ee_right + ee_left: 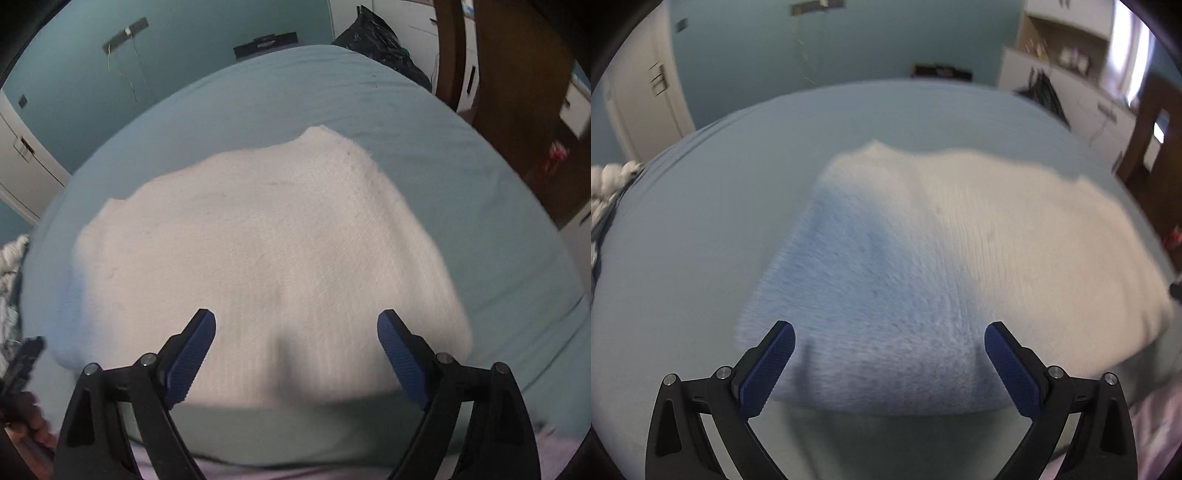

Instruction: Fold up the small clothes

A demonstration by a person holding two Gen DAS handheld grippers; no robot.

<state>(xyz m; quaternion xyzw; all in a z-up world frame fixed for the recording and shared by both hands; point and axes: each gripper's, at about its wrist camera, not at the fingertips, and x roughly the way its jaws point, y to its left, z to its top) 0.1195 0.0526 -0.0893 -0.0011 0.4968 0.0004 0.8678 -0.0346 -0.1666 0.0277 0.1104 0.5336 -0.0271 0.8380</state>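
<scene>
Both claws sit nearest the lens, each spread wide over the near hem of the garment and gripping nothing: the left claw (889, 341) hangs above the pale blue part, the right claw (296, 330) above the white part. Beneath everything, the bed (461, 192) fills each view under a pale green sheet. On it lies the knitted garment (258, 251), flat, white with a light blue band toward nine o'clock in the left wrist view, its near fold edge at six o'clock just beyond the fingertips. At nine o'clock a bunched pile of cloth (613, 181) rests at the bed's edge. By my reading, a fold has been laid and let go; next comes pinching an edge, probably a side, and carrying it across without dragging the layers underneath.
</scene>
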